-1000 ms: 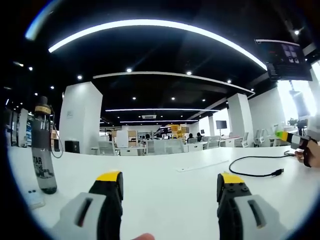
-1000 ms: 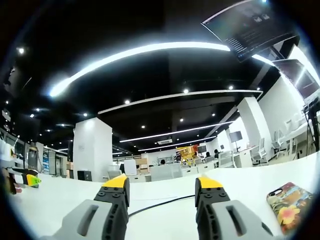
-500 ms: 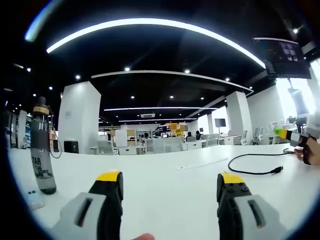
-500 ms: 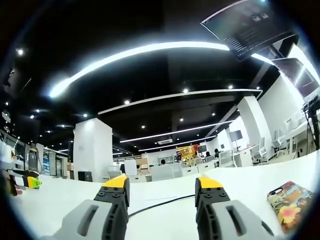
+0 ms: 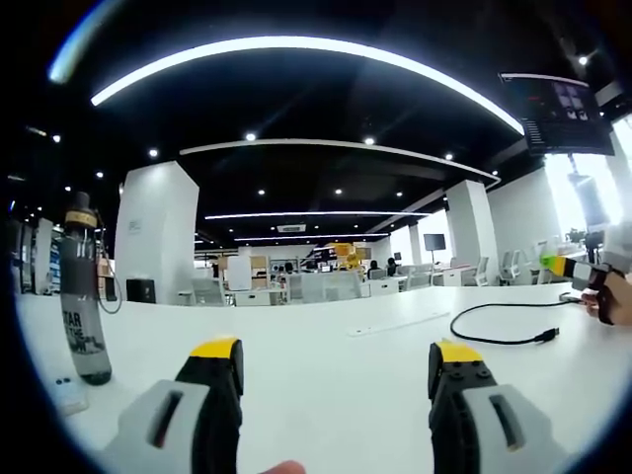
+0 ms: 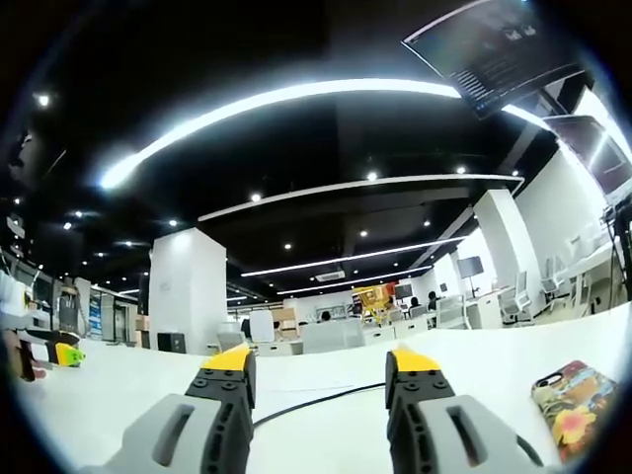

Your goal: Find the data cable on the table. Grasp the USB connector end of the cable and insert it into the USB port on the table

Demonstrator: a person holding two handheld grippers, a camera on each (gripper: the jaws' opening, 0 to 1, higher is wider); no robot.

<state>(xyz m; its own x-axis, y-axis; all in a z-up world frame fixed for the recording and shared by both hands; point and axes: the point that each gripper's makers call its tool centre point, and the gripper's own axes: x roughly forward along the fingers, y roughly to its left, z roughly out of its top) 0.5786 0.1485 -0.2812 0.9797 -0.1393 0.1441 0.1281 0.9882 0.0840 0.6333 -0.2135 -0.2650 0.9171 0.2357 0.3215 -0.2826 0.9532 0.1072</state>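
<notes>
Well, both grippers hang low over the white desk (image 5: 296, 336) with nothing in them. The left gripper (image 5: 334, 363) has its yellow-tipped jaws spread wide apart, bare desk showing between them. The right gripper (image 6: 322, 363) is spread just the same.

The black cable (image 5: 499, 326) lies loose on the desk, off to the right in the left gripper view, curling round in an open loop. Its connector (image 5: 549, 339) rests flat on the surface at the near end, well apart from the left gripper. In the right gripper view a stretch of the cable runs across the desk beyond the jaws, passing through the gap between them without touching either.

A flat white strip (image 5: 390, 325) sits further back on the desk, left of the cable; it is too small to tell whether it carries a port. A dark bottle (image 5: 84, 296) stands upright at the far left. A phone (image 6: 573, 403) in a flowered case lies flat to the right of the right gripper.
</notes>
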